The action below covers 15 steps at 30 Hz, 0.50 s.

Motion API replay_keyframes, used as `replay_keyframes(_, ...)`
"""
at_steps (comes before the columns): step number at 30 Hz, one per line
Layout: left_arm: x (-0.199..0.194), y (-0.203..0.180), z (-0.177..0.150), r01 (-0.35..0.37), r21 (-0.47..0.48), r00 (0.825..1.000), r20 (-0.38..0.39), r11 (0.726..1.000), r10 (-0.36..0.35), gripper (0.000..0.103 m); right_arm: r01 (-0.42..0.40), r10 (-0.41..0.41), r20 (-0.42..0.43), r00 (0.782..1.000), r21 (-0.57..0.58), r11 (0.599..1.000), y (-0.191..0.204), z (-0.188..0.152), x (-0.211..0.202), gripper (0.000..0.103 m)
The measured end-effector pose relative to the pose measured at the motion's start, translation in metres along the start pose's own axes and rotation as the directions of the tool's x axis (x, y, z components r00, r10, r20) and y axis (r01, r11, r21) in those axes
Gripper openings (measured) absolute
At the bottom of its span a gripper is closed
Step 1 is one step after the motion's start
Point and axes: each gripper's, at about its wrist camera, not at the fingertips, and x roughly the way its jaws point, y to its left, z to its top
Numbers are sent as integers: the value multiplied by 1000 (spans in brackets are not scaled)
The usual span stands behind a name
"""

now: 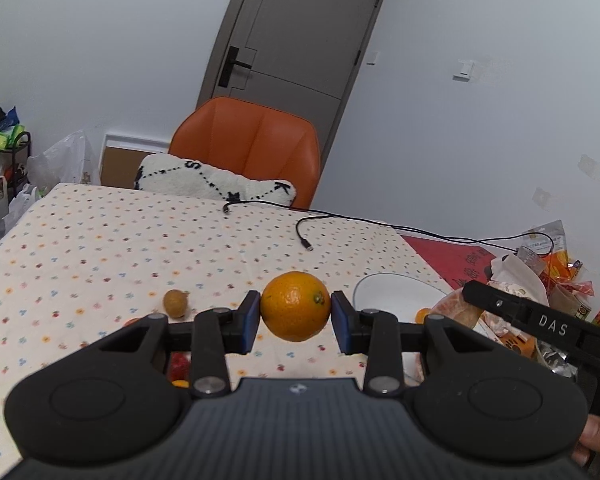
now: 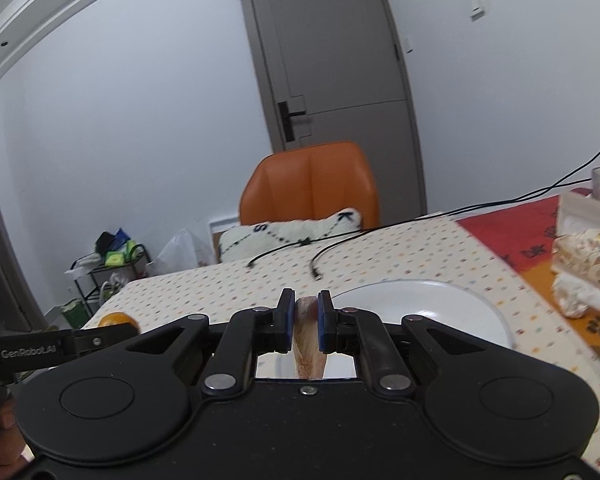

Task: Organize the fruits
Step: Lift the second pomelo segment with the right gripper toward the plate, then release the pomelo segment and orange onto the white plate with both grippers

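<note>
The round orange citrus fruit (image 1: 295,306) is clamped in the left tongs (image 1: 295,322) above the table (image 1: 100,248) with its dotted cloth, a small brown fruit (image 1: 175,303) and white plate (image 1: 396,292) nearby, while the right tongs (image 2: 305,326) pinch a pale peeled fruit segment (image 2: 309,344) before an orange chair (image 2: 310,182) and grey door (image 2: 332,52).

Dotted tablecloth table (image 1: 100,240), plate (image 1: 384,286), cables (image 1: 340,220)

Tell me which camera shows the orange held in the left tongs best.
The left wrist view: the orange sits whole and sharp, clamped between the left tongs above the tablecloth. The right wrist view shows only an orange sliver at its left edge, mostly hidden behind the other tool's arm.
</note>
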Motion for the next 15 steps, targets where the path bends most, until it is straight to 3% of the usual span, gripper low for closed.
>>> replay_keyframes(15,28,-27,-1,39,27,999,-33,999,-38,36,109,-109,-4,994,27,994,-50,0,-2,10)
